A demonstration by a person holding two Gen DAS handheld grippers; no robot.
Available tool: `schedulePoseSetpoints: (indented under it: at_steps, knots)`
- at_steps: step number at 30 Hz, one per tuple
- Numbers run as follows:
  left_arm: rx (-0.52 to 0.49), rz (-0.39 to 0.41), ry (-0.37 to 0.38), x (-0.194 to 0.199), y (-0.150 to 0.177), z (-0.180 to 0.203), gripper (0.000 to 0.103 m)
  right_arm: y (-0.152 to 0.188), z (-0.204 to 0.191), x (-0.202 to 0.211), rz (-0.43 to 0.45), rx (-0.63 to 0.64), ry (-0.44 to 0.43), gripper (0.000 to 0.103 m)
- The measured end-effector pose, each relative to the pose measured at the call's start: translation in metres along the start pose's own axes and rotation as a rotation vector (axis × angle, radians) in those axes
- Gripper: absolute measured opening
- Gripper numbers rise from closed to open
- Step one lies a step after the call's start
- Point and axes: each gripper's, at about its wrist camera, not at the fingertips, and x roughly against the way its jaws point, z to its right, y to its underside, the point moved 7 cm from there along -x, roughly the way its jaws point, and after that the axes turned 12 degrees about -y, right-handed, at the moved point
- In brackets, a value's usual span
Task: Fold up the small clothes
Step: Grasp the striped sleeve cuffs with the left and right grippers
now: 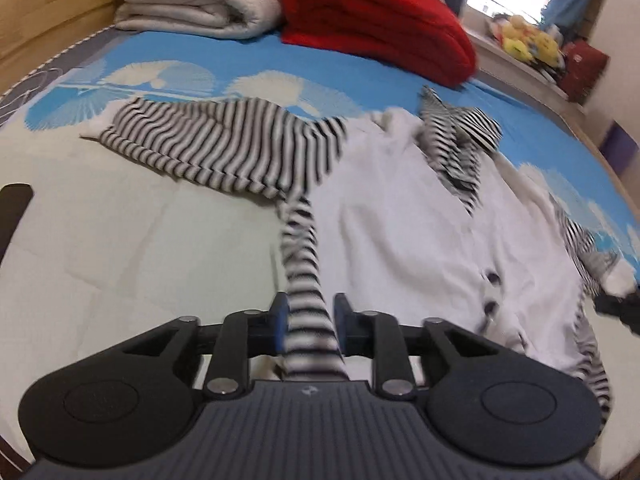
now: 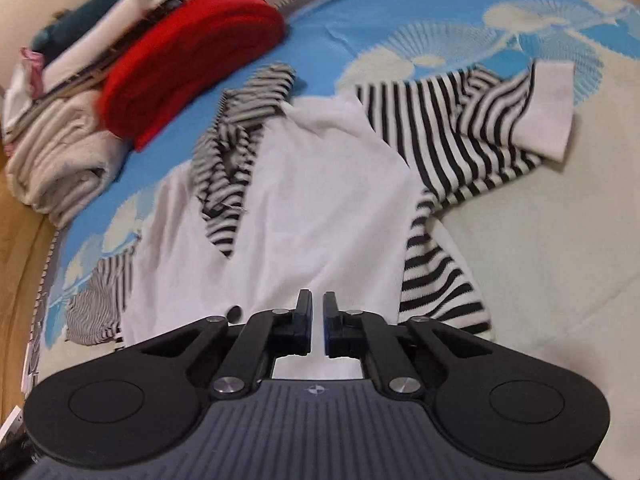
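Nearest, the left hand-held gripper (image 1: 308, 320) clamps the striped hem (image 1: 306, 280) of the white cardigan (image 2: 304, 208) lying on the bed (image 1: 140, 240). The right hand-held gripper (image 2: 317, 320) is nearly shut, seemingly pinching white fabric. Judged step: the first fold, which calls for lifting both edges together. Farther off sits a red blanket (image 1: 376, 20). No writing is legible.

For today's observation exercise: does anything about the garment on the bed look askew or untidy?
Yes. The white cardigan is not lying flat: its striped collar is bunched and twisted, one striped sleeve is flung out sideways and rumpled, and a striped edge is pulled up into a taut strip between the left gripper's fingers.
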Motion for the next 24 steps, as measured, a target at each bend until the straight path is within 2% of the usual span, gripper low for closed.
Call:
schedulePoseSetpoints:
  at_steps: [1,2,3,5,7,10,12,13,14,15,16,17,19,22,24]
  knots:
    - [-0.036,-0.006,0.005,0.005,0.009,0.005,0.062,0.001,0.003,0.002,0.004,-0.005,0.002,0.008]
    - [-0.065,-0.004,0.006,0.008,0.017,0.007,0.078,0.005,0.006,0.007,0.004,0.004,-0.005,0.018]
    - [-0.097,0.005,0.004,0.013,0.026,0.009,0.084,0.011,0.01,0.014,-0.005,0.014,-0.003,0.036]
    - [-0.163,0.011,-0.002,0.023,0.049,0.011,0.087,0.031,0.017,0.025,-0.036,0.031,0.022,0.055]
    - [-0.193,-0.027,0.015,0.029,0.074,0.01,0.087,0.057,0.028,0.042,-0.076,0.031,0.007,0.055]
    - [-0.191,-0.116,0.068,0.031,0.106,0.008,0.087,0.101,0.043,0.057,-0.169,-0.02,-0.033,0.065]
    - [-0.2,-0.183,0.109,0.027,0.124,0.01,0.087,0.127,0.053,0.057,-0.234,-0.068,-0.028,0.068]
    - [-0.206,-0.215,0.137,0.024,0.132,0.014,0.085,0.136,0.054,0.053,-0.258,-0.095,-0.041,0.067]
    - [-0.206,-0.233,0.16,0.02,0.135,0.018,0.065,0.142,0.051,0.049,-0.268,-0.116,-0.072,0.057]
    - [-0.211,-0.218,0.19,0.019,0.135,0.022,0.04,0.143,0.046,0.046,-0.272,-0.117,-0.104,0.032]
    - [-0.218,-0.201,0.189,0.017,0.129,0.026,0.011,0.141,0.039,0.044,-0.269,-0.093,-0.128,0.02]
    - [-0.197,-0.185,0.186,0.018,0.122,0.028,0.011,0.134,0.029,0.044,-0.255,-0.052,-0.134,0.017]
    - [-0.135,-0.107,0.241,0.026,0.096,0.032,0.011,0.113,0.006,0.048,-0.204,0.025,-0.15,0.015]
    - [-0.113,0.023,0.198,0.026,0.052,0.037,0.01,0.067,-0.03,0.045,-0.107,0.108,-0.177,0.013]
    - [-0.092,0.06,0.162,0.01,0.028,0.039,0.01,0.036,-0.046,0.029,-0.063,0.141,-0.159,0.012]
